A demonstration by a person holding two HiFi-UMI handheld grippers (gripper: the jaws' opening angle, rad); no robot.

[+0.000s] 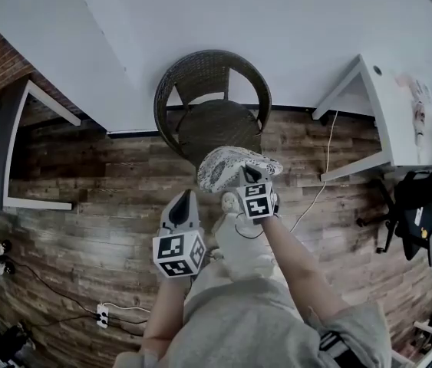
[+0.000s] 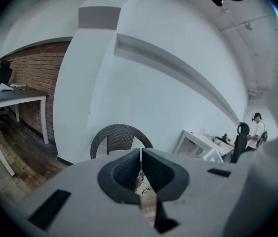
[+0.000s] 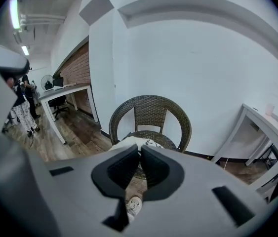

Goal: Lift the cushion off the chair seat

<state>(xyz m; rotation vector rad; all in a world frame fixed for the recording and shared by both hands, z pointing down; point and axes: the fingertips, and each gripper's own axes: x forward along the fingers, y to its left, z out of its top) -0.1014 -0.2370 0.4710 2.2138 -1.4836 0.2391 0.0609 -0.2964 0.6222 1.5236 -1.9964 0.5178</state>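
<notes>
The white cushion [image 1: 235, 167] with a dark pattern hangs over the wood floor in front of the dark wicker chair [image 1: 209, 102]. It is clear of the seat [image 3: 151, 135]. My right gripper [image 1: 251, 181] is shut on the cushion's near edge [image 3: 133, 143], which shows just past the closed tips of the right gripper [image 3: 139, 149]. My left gripper [image 1: 186, 195] is beside the cushion's left edge, its jaws shut with the tips touching and nothing between them. In the left gripper view, a bit of patterned cushion [image 2: 142, 182] shows through the slot below the left gripper [image 2: 140, 151].
A white desk [image 1: 400, 113] stands at the right with a black office chair [image 1: 419, 205] beside it, and a dark table [image 1: 4, 148] at the left. A power strip [image 1: 102, 314] and cables lie on the floor. A person [image 2: 255, 132] stands far off.
</notes>
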